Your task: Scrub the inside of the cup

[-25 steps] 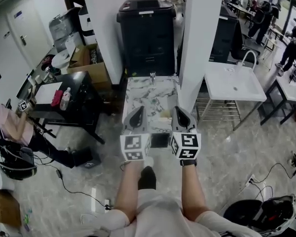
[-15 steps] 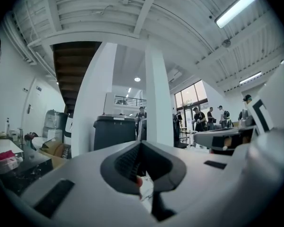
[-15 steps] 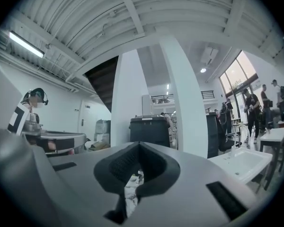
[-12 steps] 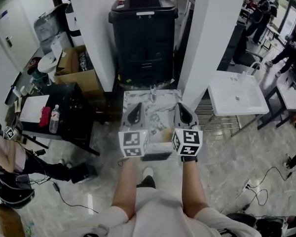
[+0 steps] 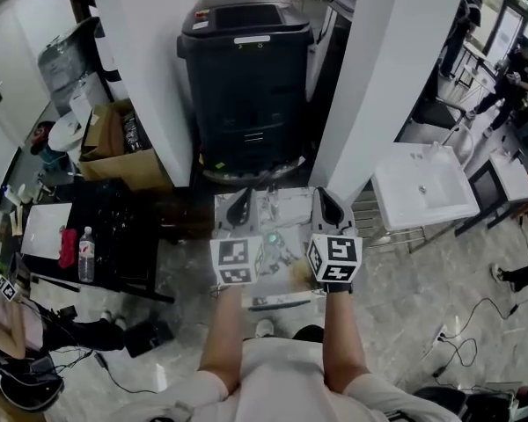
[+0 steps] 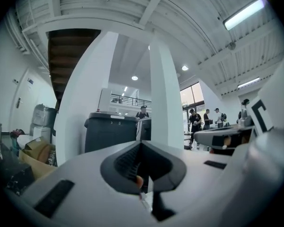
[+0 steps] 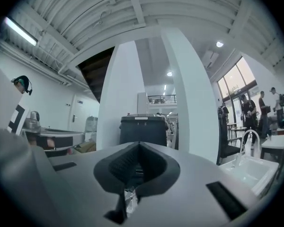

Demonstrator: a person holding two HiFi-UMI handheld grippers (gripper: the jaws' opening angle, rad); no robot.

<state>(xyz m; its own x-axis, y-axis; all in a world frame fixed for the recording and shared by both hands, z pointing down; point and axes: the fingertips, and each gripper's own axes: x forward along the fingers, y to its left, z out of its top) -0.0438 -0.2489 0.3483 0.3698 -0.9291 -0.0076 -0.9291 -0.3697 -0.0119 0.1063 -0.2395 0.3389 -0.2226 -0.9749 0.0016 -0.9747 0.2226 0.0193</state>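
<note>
Two grippers arrive at the work place together. At far left a water bottle (image 5: 86, 255) stands on a dark side table. The left gripper (image 5: 240, 204) hangs over the marble table (image 5: 286, 202), its jaws pressed together with nothing in them. Compared with a second ago, the person has walked forward: the table now lies directly under both tools, and the black bin (image 5: 245, 69) behind it looks larger. Between the grippers lies a small greenish thing (image 5: 271, 238); it is perhaps the cup, but I cannot tell at this size. The right gripper (image 5: 326, 204) is also closed and empty. So the approach seems to be ending and scrubbing has not begun. A white sink (image 5: 422, 187) stands to the right.
</note>
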